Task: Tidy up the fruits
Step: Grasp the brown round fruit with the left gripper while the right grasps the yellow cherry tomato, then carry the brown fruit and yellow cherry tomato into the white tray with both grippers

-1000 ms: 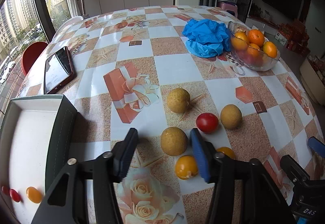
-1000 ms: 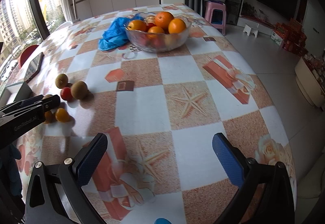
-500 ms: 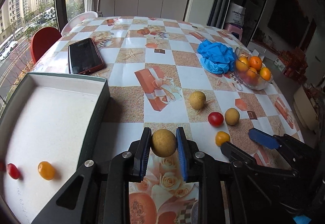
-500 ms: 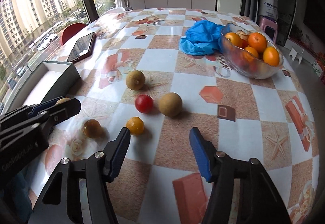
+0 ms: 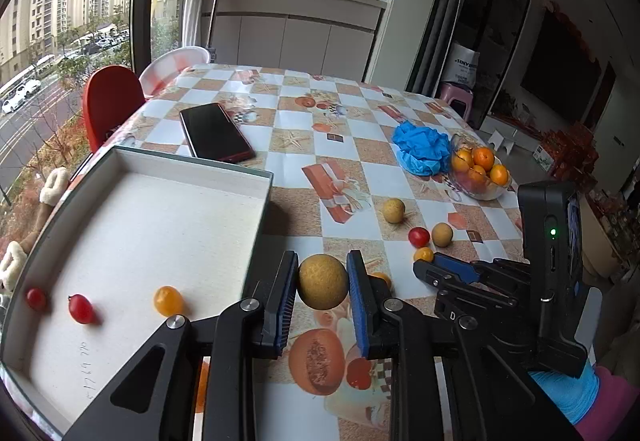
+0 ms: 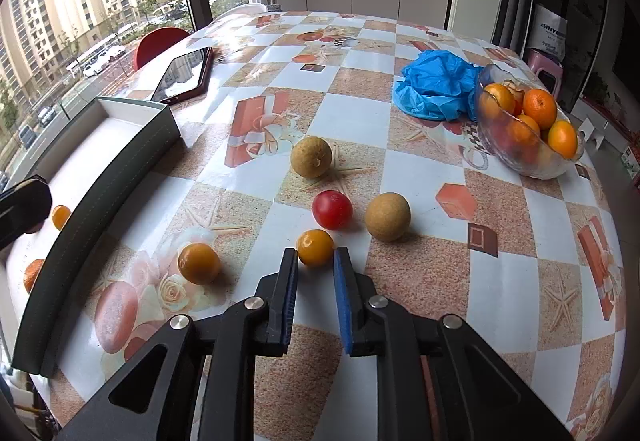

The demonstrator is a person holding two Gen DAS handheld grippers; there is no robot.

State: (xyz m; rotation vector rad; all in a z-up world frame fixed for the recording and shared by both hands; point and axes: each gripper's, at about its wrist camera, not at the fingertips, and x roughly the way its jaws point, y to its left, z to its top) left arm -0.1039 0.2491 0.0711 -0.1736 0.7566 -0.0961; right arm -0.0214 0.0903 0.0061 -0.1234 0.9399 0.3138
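Note:
My left gripper (image 5: 322, 281) is shut on a tan round fruit (image 5: 323, 281) and holds it above the table, just right of the white tray (image 5: 256, 181). The tray holds two red cherry tomatoes (image 5: 81, 309) and a yellow one (image 5: 168, 299). My right gripper (image 6: 316, 269) has its jaws narrowed around a small yellow tomato (image 6: 315, 247) on the table, with the tips beside it. A red tomato (image 6: 332, 209), two tan fruits (image 6: 387, 216) and another yellow tomato (image 6: 198, 263) lie nearby.
A glass bowl of oranges (image 6: 532, 157) and a blue crumpled bag (image 6: 436, 85) stand at the right. A dark phone (image 5: 216, 137) lies behind the tray. A red chair (image 5: 108, 101) stands at the table's far left edge.
My left gripper closed on the tan fruit, lifted it and moved toward the tray. My right gripper moved in on the small yellow tomato and its jaws narrowed around it.

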